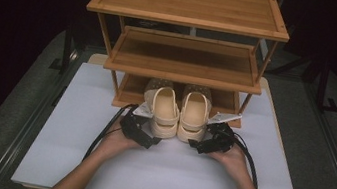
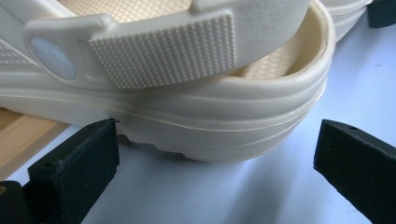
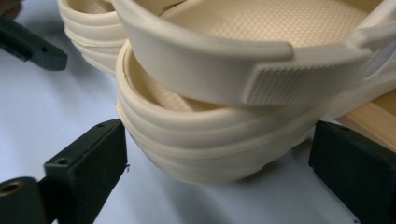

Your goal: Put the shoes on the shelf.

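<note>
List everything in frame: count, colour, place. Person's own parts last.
Clogs: 2, cream, side by side, toes under the rack's bottom shelf, heels out on the board; left clog, right clog.
Shoe rack: 1, brown wood, three shelves, at the far end of the board.
Board: 1, white, covering the tabletop.
Left gripper: 1, black, jaws open on either side of the left clog's heel.
Right gripper: 1, black, jaws open on either side of the right clog's heel.
Hands: 2, holding the grippers; left hand, right hand.
</note>
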